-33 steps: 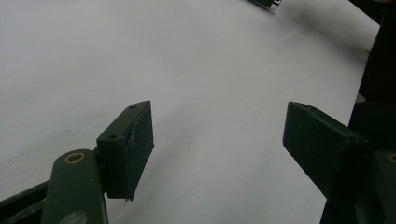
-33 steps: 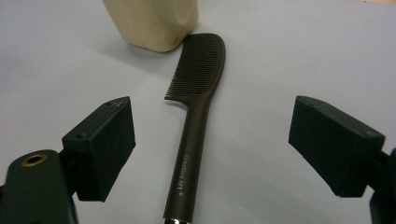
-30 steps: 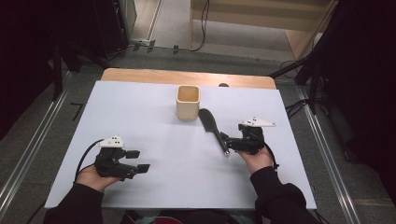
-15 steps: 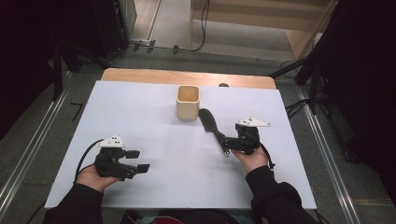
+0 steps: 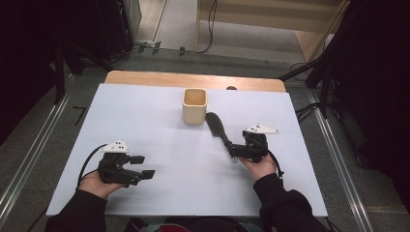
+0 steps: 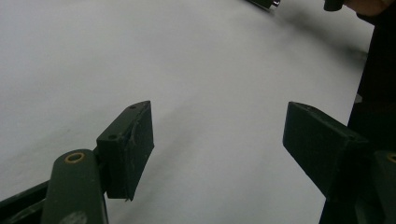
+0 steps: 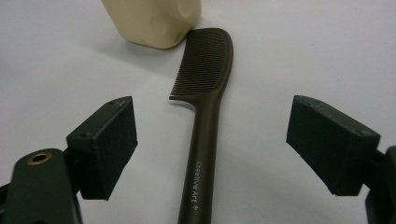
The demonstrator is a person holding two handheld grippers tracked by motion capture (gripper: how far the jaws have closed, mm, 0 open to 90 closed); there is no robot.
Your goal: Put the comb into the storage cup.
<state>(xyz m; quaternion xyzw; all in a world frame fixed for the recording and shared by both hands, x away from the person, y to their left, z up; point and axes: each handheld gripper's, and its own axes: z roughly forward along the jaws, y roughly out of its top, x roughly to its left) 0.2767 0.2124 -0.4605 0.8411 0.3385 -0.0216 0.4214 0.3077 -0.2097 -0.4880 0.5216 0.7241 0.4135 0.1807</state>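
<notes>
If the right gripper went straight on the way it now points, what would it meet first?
Probably the dark comb, whose handle lies between the open right gripper jaws; beyond its toothed end stands the beige cup.

The person wears black long sleeves (image 5: pixel 278 205) that reach the wrists. Each hand holds a black two-jaw gripper: the left gripper (image 5: pixel 143 166) and the right gripper (image 5: pixel 231 151) both carry a pale grey three-cornered plate (image 5: pixel 261 129) dotted with small dark marks on top. A thin black cable (image 5: pixel 87 162) loops from the left one. Up close, the jaws end in blocky matt black pads (image 7: pixel 105 144), and a brass-coloured ringed hole (image 7: pixel 39 158) sits in the arm behind them.
</notes>
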